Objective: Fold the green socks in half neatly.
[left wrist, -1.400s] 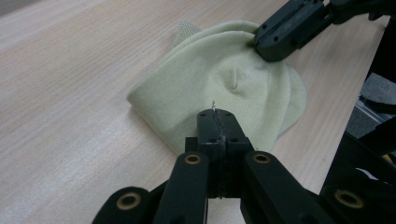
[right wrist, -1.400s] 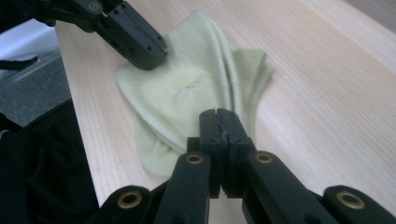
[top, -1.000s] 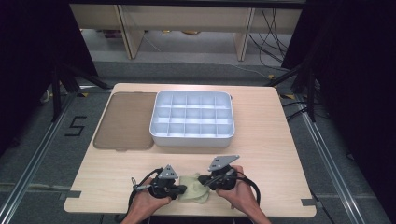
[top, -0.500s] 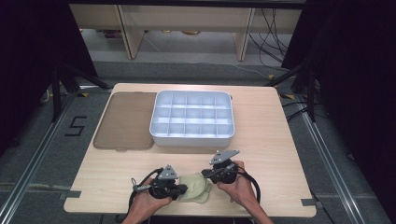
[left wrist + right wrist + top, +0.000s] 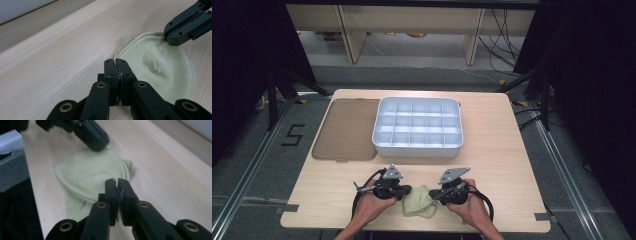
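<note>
— Pale wooden worktop [image 5: 492, 150] sits mid-frame in the high view, dark curtains to either side and shelf legs with cables along the top. Any writing?

— One mark: a black "5" [image 5: 293, 135] taped on the grey floor, left of the worktop. Nothing else readable.

— What lies around?

— A white compartment tray [image 5: 417, 126] stands in the centre of the frame, its cells looking bare. Touching its left wall is a flat brown lid [image 5: 347, 129], lying on the worktop. Both are well apart from the hands; nothing stands between them and the cloth.

— And the cloth?

— A pale yellow-green cloth [image 5: 419, 201], crumpled, lies at the lower centre of the high view, near the worktop's front edge, between the two tools.

— The left tongs [image 5: 406, 190]?

— Jaws pressed together, only a hairline between them in the left gripper view. The tips sit at the cloth's [image 5: 160, 67] edge, low centre of that frame; whether fabric is pinched between them I cannot tell.

— The right tongs [image 5: 435, 195]?

— Also closed down to a thin slit. In the right gripper view the tips lie over the cloth's [image 5: 92, 177] seamed border; again, no telling if they grip it. From the left gripper view, they show at the upper right [image 5: 175, 37], touching the cloth's far edge.
</note>
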`<state>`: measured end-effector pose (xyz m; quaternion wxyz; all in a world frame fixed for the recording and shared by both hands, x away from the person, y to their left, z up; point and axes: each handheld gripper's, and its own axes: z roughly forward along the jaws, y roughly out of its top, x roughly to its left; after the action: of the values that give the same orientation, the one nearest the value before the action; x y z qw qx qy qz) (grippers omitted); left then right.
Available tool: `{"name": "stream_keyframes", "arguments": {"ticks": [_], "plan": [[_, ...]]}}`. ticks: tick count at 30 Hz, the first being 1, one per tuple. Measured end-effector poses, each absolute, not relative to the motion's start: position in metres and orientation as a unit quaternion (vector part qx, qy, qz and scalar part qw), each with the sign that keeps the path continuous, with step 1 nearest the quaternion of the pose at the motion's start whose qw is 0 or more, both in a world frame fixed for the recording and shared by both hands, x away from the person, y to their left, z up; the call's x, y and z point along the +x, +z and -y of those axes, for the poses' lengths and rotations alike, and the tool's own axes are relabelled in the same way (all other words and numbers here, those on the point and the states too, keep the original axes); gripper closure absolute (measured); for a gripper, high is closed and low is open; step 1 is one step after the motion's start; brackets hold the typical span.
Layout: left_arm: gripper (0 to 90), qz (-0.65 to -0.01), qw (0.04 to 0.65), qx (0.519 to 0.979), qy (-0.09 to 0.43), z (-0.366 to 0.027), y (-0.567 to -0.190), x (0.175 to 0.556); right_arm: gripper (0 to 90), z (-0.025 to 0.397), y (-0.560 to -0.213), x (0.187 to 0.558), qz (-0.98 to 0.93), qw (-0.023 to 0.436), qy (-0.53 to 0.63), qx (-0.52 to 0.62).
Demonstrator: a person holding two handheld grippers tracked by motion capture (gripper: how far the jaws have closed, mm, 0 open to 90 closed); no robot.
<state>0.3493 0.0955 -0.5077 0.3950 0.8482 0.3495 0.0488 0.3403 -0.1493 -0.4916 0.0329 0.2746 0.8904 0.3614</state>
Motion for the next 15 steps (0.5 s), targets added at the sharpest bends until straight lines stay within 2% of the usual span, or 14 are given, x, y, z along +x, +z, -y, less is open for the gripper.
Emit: {"name": "stream_keyframes", "arguments": {"ticks": [9,10,15], "plan": [[87.2,-0.349,0.395,0.848,0.056,-0.094,-0.509,0.347,87.5,0.160,-0.496,0.338,-0.892,0.029,0.345,0.291],[87.1,-0.348,0.395,0.849,0.056,-0.094,-0.509,0.348,86.9,0.163,-0.494,0.336,-0.892,0.043,0.349,0.285],[86.8,-0.348,0.396,0.848,0.056,-0.092,-0.509,0.348,86.4,0.160,-0.477,0.331,-0.879,0.058,0.387,0.272]]}}
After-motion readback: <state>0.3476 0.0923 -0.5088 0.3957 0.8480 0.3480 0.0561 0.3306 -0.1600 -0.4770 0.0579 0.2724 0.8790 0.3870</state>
